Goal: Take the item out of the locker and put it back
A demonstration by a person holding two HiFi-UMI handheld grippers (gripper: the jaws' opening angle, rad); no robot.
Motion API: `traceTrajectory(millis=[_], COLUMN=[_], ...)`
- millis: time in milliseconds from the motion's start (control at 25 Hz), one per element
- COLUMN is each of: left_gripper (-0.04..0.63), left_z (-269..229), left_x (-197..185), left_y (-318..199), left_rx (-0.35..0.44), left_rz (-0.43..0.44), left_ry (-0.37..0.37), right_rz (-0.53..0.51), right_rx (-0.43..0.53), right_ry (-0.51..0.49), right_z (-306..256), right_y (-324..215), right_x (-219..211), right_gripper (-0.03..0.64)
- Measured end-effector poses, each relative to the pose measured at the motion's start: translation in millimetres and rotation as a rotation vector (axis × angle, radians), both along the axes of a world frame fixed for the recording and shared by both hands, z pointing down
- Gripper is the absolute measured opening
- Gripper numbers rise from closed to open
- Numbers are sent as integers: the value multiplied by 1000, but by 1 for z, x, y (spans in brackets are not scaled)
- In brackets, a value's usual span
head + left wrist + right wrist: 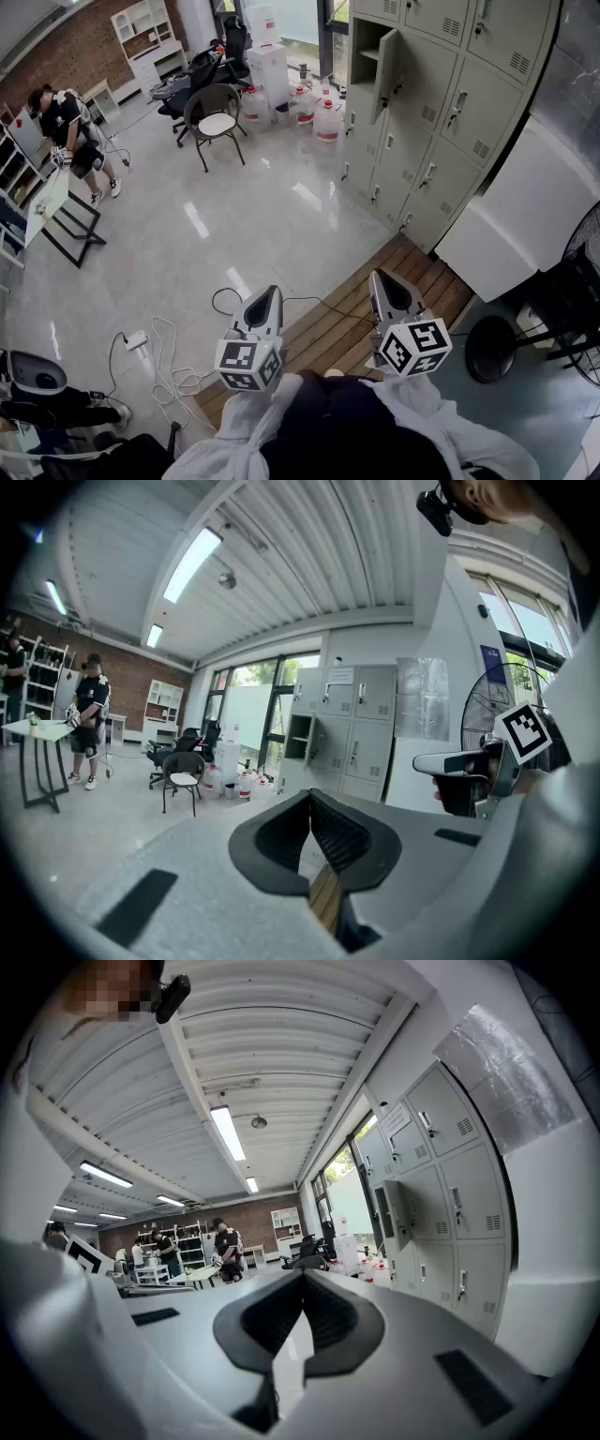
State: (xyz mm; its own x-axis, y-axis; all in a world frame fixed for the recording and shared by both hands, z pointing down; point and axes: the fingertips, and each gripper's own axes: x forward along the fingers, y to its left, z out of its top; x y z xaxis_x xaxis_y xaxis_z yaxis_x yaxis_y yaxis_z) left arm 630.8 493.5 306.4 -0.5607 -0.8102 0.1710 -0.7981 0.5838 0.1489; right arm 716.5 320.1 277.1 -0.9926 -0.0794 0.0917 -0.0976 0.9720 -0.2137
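A bank of grey-green lockers (pixel 441 112) stands at the far right, several steps ahead of me. One upper door (pixel 386 64) hangs open, showing a compartment (pixel 366 52) with a shelf; I see no item in it from here. The same open locker (pixel 300 738) shows small in the left gripper view, and its door (pixel 389 1213) in the right gripper view. My left gripper (pixel 272 291) and right gripper (pixel 378 277) are held close to my body, pointing toward the lockers. Both have their jaws shut with nothing between them, left (pixel 310 799) and right (pixel 303 1279).
I stand over a wooden platform (pixel 375 300). Cables and a power strip (pixel 141 339) lie on the floor at left. A chair (pixel 216 117) and water jugs (pixel 323 117) sit near the lockers. A fan (pixel 572 309) and a white panel (pixel 520 216) are at right. A person (pixel 70 122) stands far left.
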Motion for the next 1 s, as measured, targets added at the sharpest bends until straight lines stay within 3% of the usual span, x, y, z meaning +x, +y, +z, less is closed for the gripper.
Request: traceTrajectory(millis=[1000], left_gripper=[9], left_z=[10], left_x=[-15], left_y=[-2], left_rx=[-34], left_rz=[-53], left_ry=[-6], right_rz=[17], right_rx=[-6], right_ry=[-17], right_z=[9], right_y=[-35], right_x=[-11], right_gripper=[0])
